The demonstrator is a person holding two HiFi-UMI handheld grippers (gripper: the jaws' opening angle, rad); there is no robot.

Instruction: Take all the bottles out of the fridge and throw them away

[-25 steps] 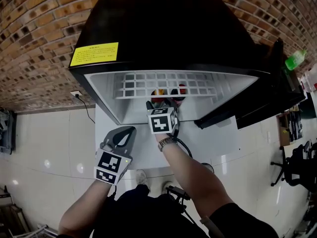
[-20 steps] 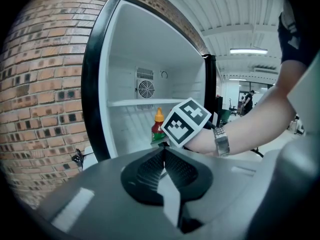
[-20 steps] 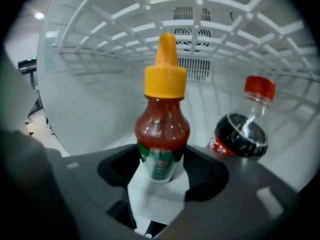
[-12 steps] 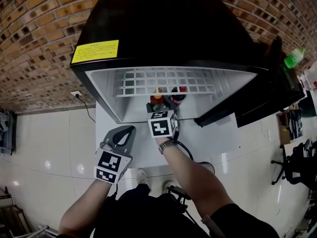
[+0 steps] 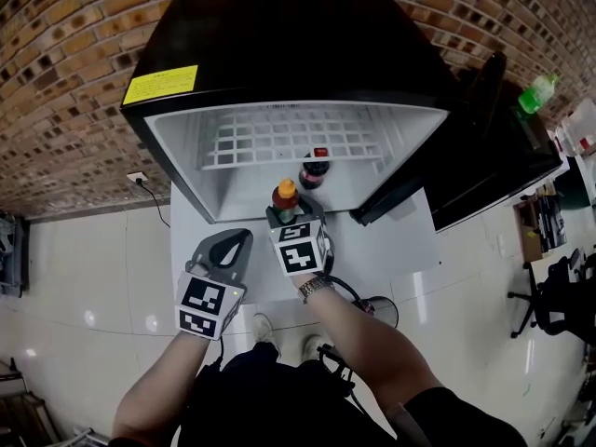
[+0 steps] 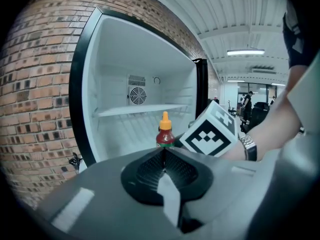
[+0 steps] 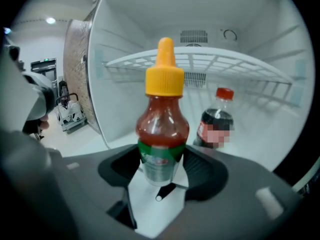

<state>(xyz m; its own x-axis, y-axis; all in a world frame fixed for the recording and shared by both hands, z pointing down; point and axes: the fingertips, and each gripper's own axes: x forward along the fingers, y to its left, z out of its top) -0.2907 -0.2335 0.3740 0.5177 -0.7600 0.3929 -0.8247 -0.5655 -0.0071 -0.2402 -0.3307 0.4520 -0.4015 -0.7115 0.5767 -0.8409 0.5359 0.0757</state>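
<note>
**First bottle drawn to the mouth of the fridge**

The right tongs [image 7: 160,160], whose jaws have just been closing, pinch the red sauce bottle with an orange nozzle cap [image 7: 161,126] by its lower body and hold it upright. The left tongs [image 6: 164,153] are pressed together with nothing between them. They hang outside the fridge, just left of the right tongs.

In the head views of a second and half a second earlier, the red sauce bottle stood beside the dark cola bottle with a red cap [image 7: 216,120] under the white wire shelf [image 5: 279,142]. It is now at the front edge of the black mini fridge with a white interior [image 5: 279,45], and the dark cola bottle stands alone inside. On this showing, one bottle is secured for disposal and at least one remains to fetch.

Only the right gripper view shows the pads on the label; in the head view the marker cube covers that contact. Only the head view shows the open fridge door [image 5: 484,147] at right. The left gripper view shows the red sauce bottle but not the dark cola bottle.
</note>
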